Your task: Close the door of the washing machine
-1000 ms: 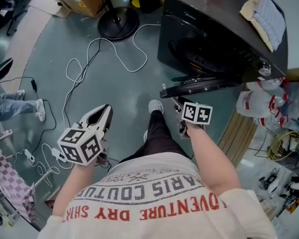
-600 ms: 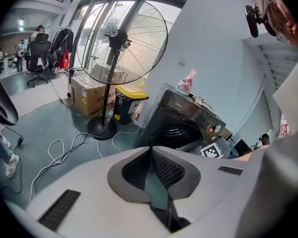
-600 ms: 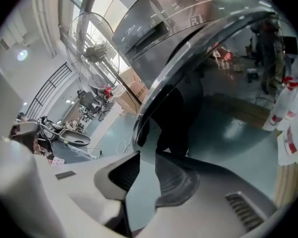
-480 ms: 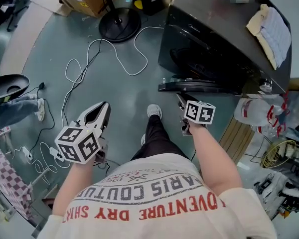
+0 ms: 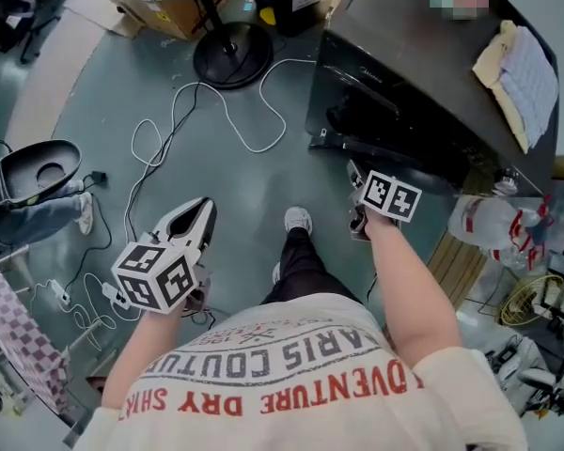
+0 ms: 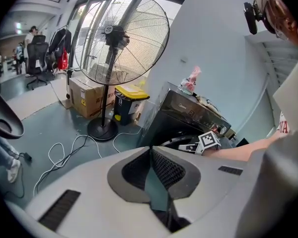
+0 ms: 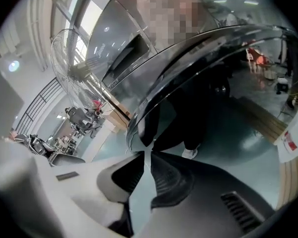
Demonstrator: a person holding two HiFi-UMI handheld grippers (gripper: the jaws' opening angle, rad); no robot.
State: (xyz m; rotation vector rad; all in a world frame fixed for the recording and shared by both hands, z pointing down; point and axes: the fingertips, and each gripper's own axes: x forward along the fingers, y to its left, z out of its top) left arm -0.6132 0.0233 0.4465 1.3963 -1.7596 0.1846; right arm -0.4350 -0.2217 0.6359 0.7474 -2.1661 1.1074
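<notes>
A: Door (image 5: 385, 154)?
B: Nearly shut against the dark washing machine (image 5: 423, 83). Glossy black, curved rim, just ahead of the right gripper (image 5: 355, 173), jaws just closing to meet, nothing between.
A: Risk?
B: Could slip off that slick rim, or rebound unlatched. Left gripper (image 5: 203, 210) closed too, empty, well apart.

My head camera looked steeply down from above on the left gripper (image 5: 203, 207) and right gripper (image 5: 355, 171), while the left gripper view faced across the room, sharing the distant fan (image 6: 121, 33) and washing machine (image 6: 188, 115) with it, and the right gripper view sat close to the door (image 7: 198, 46).
</notes>
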